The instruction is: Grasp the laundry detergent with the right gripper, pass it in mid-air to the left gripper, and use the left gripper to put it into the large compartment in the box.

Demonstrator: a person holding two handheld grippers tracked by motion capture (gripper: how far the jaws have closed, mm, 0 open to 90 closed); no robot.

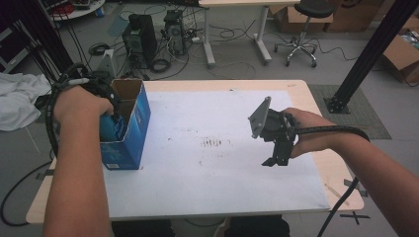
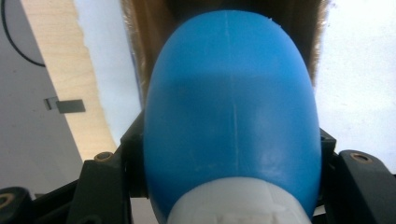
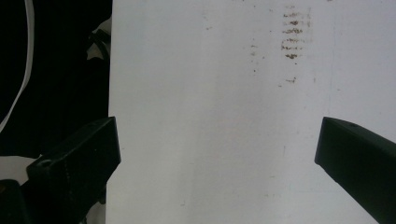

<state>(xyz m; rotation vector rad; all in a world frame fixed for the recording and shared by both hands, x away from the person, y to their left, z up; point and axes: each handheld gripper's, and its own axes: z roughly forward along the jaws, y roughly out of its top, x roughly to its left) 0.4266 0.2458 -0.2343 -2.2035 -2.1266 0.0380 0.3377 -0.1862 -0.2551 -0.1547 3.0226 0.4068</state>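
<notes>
Two grippers at work over a white-topped table (image 1: 217,197). Nearest, on the right: right gripper (image 1: 274,159) hovering just above the bare white surface, pointing down, jaws standing wide apart with nothing between them, as the right gripper view confirms. Waiting idle, well apart from the box.

Further back, on the left: left gripper (image 1: 109,123) clamping a blue bottle (image 2: 231,121) with a white cap (image 2: 233,205), jaws pressing on both flanks of the bottle in the left gripper view. Lowering, by the look of it, bottom first into an open blue box (image 1: 129,129) standing upright near the left edge of the table, brown cardboard flaps (image 2: 140,42) showing around the bottle's far end. Bottle partly inside the mouth of the box, gripper and hand at the opening.

Judging progress: bottle picked up and brought to the box, insertion under way but not finished. Remaining, most likely: pushing the bottle fully down, letting go, pulling the gripper clear, perhaps folding the flaps shut.

Farthest: computer towers (image 1: 141,37), cables and a stool (image 1: 304,29) on the grey floor beyond the table.
</notes>
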